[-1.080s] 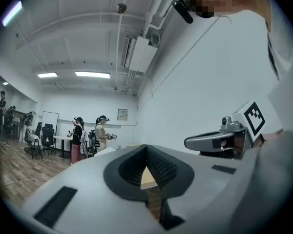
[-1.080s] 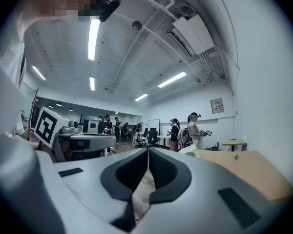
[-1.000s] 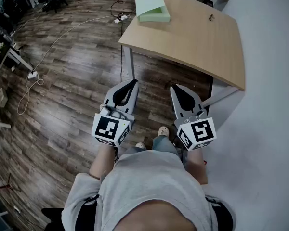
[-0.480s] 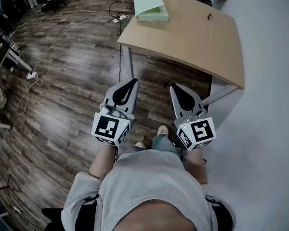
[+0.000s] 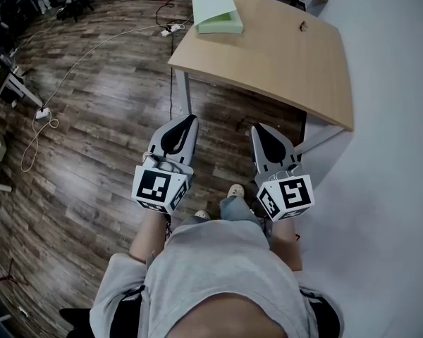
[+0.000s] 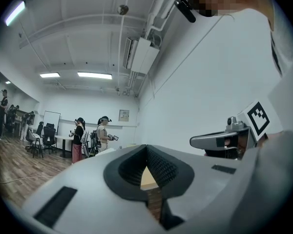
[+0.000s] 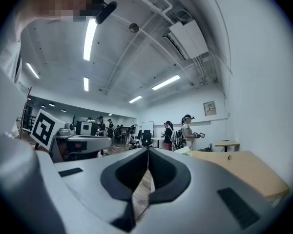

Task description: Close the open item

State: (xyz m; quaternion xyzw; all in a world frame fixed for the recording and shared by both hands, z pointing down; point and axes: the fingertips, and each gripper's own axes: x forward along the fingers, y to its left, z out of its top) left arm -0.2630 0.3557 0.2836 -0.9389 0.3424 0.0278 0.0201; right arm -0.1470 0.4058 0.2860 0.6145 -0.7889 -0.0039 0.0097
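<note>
Pale green box (image 5: 217,13) sits open at the wooden table's (image 5: 282,55) far left corner, untouched. Left gripper (image 5: 189,120) and right gripper (image 5: 256,128) hover well short of it, jaws pressed together, empty. Closing not yet begun.

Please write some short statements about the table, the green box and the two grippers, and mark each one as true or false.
1. The green box lies at the far left corner of the table. True.
2. The left gripper holds the green box. False: its jaws are together on nothing, and it is held over the floor, short of the table and well apart from the box.
3. The right gripper has its jaws together. True.
4. The green box is the only thing on the table. False: a small dark thing lies near the table's far right edge.
</note>
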